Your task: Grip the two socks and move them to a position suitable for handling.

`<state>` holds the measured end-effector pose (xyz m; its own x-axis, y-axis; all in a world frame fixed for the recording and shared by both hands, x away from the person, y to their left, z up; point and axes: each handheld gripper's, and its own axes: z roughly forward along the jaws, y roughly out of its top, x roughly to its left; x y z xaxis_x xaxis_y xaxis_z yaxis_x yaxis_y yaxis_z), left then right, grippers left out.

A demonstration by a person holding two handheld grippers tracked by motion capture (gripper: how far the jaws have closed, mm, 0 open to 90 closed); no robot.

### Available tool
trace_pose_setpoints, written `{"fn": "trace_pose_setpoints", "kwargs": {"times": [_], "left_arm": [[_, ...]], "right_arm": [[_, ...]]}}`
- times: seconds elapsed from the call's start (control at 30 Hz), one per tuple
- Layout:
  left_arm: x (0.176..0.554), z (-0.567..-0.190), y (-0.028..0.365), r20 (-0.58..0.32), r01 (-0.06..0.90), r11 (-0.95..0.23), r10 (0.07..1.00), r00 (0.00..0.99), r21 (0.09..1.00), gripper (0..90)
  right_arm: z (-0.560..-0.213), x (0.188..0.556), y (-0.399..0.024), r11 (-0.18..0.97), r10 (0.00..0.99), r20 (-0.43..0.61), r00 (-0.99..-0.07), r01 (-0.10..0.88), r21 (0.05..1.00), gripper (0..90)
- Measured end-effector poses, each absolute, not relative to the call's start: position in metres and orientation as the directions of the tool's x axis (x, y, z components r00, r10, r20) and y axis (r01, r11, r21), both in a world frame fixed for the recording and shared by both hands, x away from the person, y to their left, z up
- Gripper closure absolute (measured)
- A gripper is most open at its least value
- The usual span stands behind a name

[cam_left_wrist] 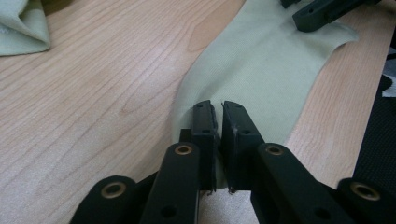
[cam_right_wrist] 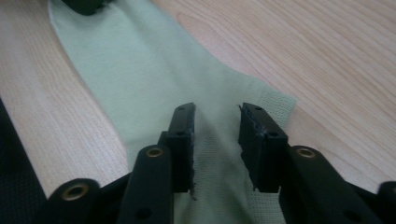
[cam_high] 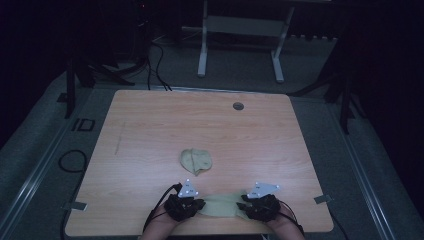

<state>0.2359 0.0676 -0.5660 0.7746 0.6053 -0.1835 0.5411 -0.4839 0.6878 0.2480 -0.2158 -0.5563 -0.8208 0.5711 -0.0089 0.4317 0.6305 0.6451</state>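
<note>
High view: on the worktop [cam_high: 150,125] near its front edge lies our flat, pale-green sock [cam_high: 220,205], limp and light, best pinched at its ends. Left claw [cam_left_wrist: 218,109] is clenched above one end; right claw [cam_right_wrist: 217,114] stands released over the other.

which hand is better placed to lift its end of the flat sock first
Left, probably. The left tool has its jaws nearly shut right at the edge of the sock, seemingly pinching a fold. The right tool has its jaws apart over the sock's other end, gripping nothing yet.
</note>
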Motion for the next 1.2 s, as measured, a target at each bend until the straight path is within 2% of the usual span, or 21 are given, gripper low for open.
{"fn": "trace_pose_setpoints", "kwargs": {"times": [0.1,0.23,0.4,0.6,0.87,1.2], "left_arm": [[0.233,-0.564,0.069,-0.189,0.529,-0.472,0.595,0.782,0.705,71.8],[0.225,-0.555,0.076,-0.169,0.501,-0.447,0.598,0.784,0.741,61.5],[0.217,-0.550,0.093,-0.128,0.476,-0.409,0.639,0.759,0.779,61.2],[0.214,-0.555,0.112,-0.128,0.479,-0.366,0.674,0.728,0.798,61.1],[0.210,-0.558,0.132,-0.129,0.483,-0.336,0.700,0.702,0.809,53.1],[0.207,-0.561,0.150,-0.174,0.531,-0.257,0.756,0.631,0.808,25.5]], "right_arm": [[-0.553,0.249,-0.215,0.626,0.555,0.024,-0.831,0.437,0.646,62.0],[-0.542,0.248,-0.212,0.625,0.548,-0.001,-0.837,0.409,0.665,58.8],[-0.531,0.256,-0.207,0.619,0.555,-0.024,-0.832,0.394,0.679,55.6],[-0.522,0.273,-0.193,0.589,0.580,-0.021,-0.815,0.401,0.702,54.2],[-0.503,0.300,-0.158,0.564,0.592,-0.027,-0.805,0.390,0.728,51.1],[-0.504,0.337,-0.103,0.587,0.586,-0.046,-0.809,0.385,0.712,48.6]]}}
